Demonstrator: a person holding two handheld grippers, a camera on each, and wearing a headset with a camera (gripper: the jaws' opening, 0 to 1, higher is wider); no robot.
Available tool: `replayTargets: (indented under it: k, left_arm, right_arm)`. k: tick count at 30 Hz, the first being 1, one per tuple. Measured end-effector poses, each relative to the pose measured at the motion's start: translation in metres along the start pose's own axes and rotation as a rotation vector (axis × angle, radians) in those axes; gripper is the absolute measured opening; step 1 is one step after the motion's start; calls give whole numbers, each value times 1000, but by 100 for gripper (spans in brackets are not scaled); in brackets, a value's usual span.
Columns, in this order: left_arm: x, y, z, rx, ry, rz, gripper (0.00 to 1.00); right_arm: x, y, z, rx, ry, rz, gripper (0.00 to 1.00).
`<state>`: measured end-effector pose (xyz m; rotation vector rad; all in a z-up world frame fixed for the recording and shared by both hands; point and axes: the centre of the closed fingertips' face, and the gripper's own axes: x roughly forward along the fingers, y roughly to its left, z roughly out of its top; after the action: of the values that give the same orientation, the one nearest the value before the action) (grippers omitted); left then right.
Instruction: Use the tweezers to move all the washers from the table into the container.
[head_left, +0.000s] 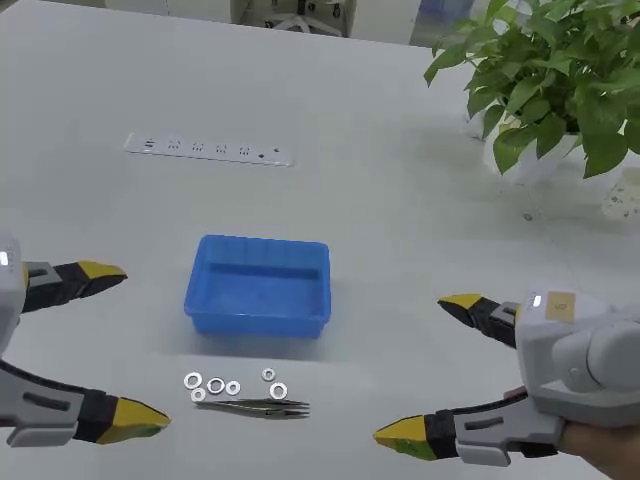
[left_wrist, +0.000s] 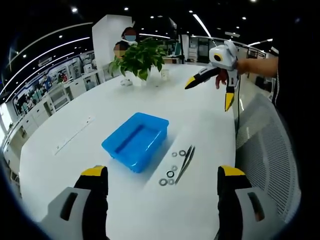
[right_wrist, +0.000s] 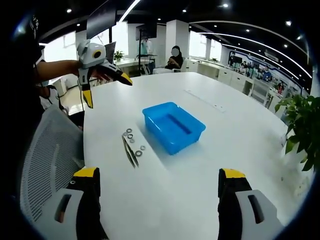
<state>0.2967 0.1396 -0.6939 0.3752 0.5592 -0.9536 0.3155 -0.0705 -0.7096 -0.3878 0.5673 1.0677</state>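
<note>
A: Position of the washers (head_left: 215, 385)?

B: Loose on the desk (head_left: 400, 200), a small scatter just off the near wall of the container (head_left: 255, 322). I can see none inside it; its floor looks bare. The tweezers (head_left: 262, 406) lie flat just past the scatter, on the side away from the container, roughly parallel to that wall.

A: Grippers?

B: Left gripper (head_left: 146, 348) off the container's left side, right gripper (head_left: 408, 368) off its right, both clear of everything. Fingers spread wide on each, pinching nothing.

A: How will the tweezers handle?

B: My guess is light, thin metal, springy and smooth. They are likely to skate on the desk or roll in the grip. I'd take them across both legs, around mid-length and toward the joined end (which end that is reads poorly from here), so a squeeze closes the points.

A: And the washers?

B: Tiny, flat, hard, near weightless. Not fragile, but they lie flush on the desk, so working a tip under an edge looks fiddly. Pinch across the rim, or put one tip through the hole. Too hard a squeeze could flick one away from the container.
</note>
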Motion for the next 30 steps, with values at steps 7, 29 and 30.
replayTargets:
  k: [7,29,30]
  left_arm:
    - [0,-2,-2,12,7,-6,95]
    - [1,0,-5,31,-6,-12,88]
    - [1,0,-5,40,-6,-14,87]
  right_arm:
    - [0,0,1,-5,-4,-4,99]
    - [5,-4,7,-41,-14,2,94]
    - [6,-5,7,-45,-14,2,93]
